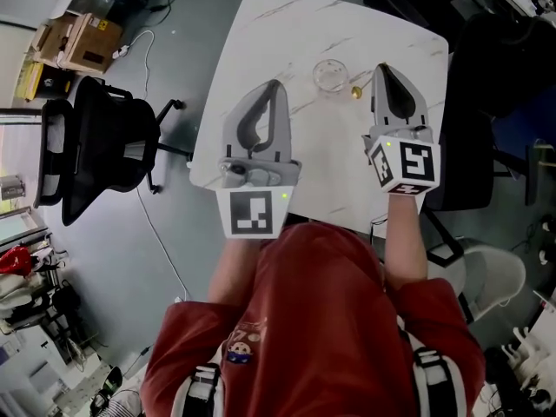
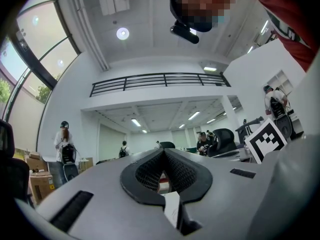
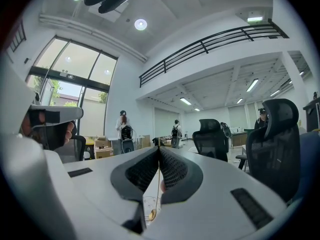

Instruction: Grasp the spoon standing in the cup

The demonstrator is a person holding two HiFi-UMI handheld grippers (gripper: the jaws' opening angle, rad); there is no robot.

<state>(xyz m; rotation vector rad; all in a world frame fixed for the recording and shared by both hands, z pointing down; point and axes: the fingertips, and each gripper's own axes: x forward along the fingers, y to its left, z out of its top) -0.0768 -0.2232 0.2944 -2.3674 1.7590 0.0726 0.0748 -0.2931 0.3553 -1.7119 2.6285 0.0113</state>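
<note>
Table top (image 1: 261,33) smooth white marble-look, grey-veined; cup (image 1: 331,75) clear glass; spoon (image 1: 355,93) shiny gold-toned metal; shirt (image 1: 321,302) red cloth.

No text can be read. The cube (image 1: 254,213) on the left hand-held gripper (image 1: 276,85) and the cube (image 1: 404,165) on the right hand-held gripper (image 1: 383,68) carry only square marker patterns. A box (image 1: 74,42) left of the tabletop (image 1: 287,33) bears a yellow label, possibly printed, too small to read.

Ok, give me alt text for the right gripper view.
The right claw is shut on a thin gold spoon, its bowl low in the frame. Behind is a bright office with black chairs and distant people.
</note>
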